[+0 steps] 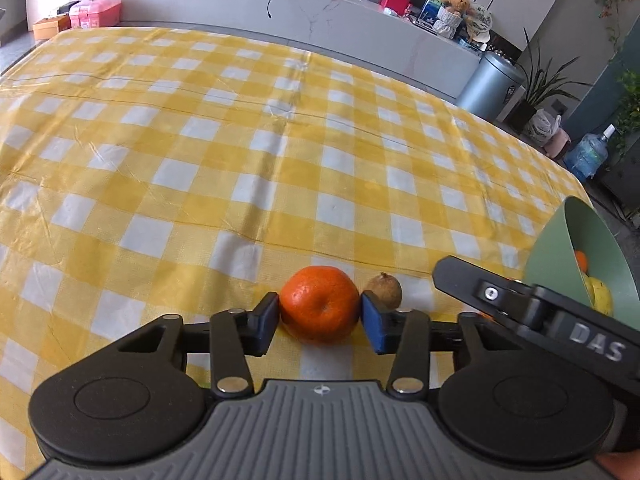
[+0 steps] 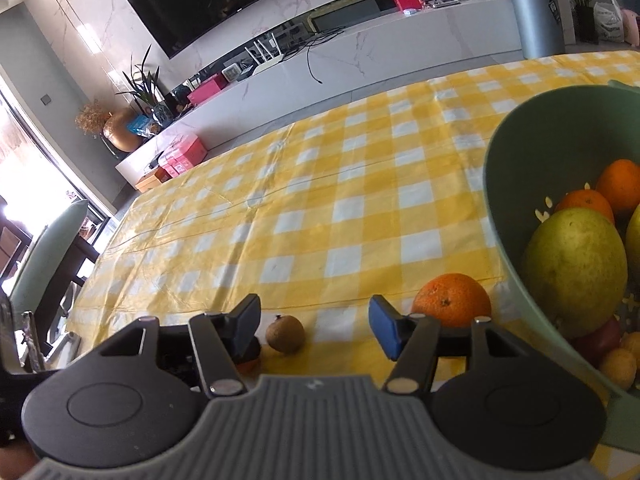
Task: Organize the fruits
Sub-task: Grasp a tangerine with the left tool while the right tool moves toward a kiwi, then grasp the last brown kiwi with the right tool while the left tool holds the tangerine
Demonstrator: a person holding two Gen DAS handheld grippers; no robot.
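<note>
Most of the fruit is already in the green bowl (image 2: 520, 184) at the right of the desk (image 2: 320, 184): two oranges, a big yellow-green pear (image 2: 576, 268), plus smaller yellow and red pieces lower down.

Left on the checked cloth:
- mandarin (image 1: 319, 303), sitting between the left tool (image 1: 319, 320) pads. Pads look to be touching both sides, so probably clamped, but it's resting on the cloth and not lifted.
- small brown fruit (image 2: 285, 334), just beside the mandarin; looks like a longan, too small to be sure. Right tool (image 2: 316, 330) is spread wide around it, no contact.
- second orange (image 2: 452, 300) close to the bowl wall, untouched.

Rough call: well over half done, three pieces to go.
</note>
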